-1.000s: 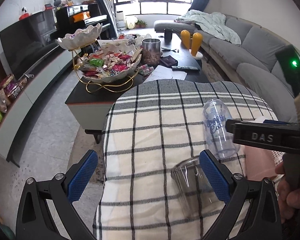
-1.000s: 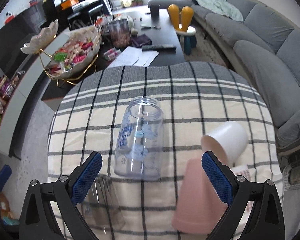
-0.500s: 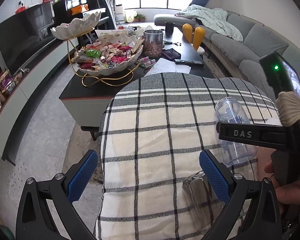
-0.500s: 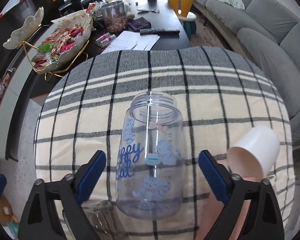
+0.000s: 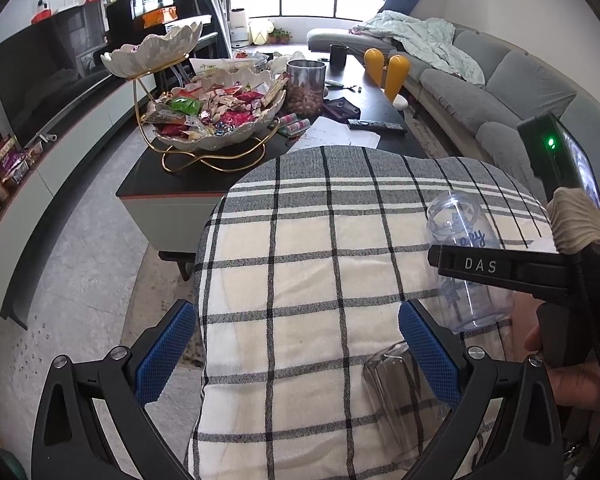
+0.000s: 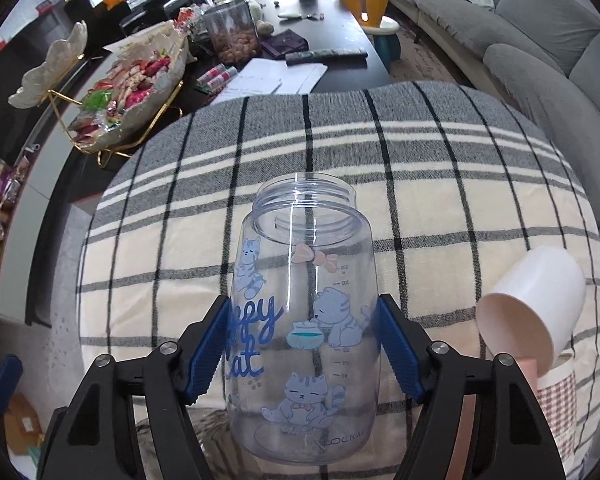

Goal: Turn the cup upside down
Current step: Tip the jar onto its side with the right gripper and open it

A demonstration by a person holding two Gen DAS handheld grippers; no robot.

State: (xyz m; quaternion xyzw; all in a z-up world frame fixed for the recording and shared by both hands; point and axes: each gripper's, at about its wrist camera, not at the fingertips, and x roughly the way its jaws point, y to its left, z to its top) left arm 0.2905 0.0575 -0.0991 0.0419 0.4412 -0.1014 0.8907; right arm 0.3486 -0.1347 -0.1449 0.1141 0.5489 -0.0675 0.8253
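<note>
A living room with a grey sofa (image 5: 516, 80) and a dark coffee table (image 5: 204, 176) lies behind a bench draped in a cream-and-grey plaid cloth (image 5: 312, 264). On the cloth stands a clear plastic cup printed with blue cats (image 6: 304, 320), upright, mouth up, reading "…ppy Cat" in blue script and "LOCK&…" near its base. The right gripper (image 6: 302, 348) has its blue-padded jaws pressed against the cup's sides; its black arm reads "DAS". The left gripper (image 5: 298, 354) hangs with jaws wide around nothing. A clear drinking glass (image 5: 404, 396) lies at 5 o'clock, and a white paper cup (image 6: 536, 312) lies tipped at 3 o'clock.
</note>
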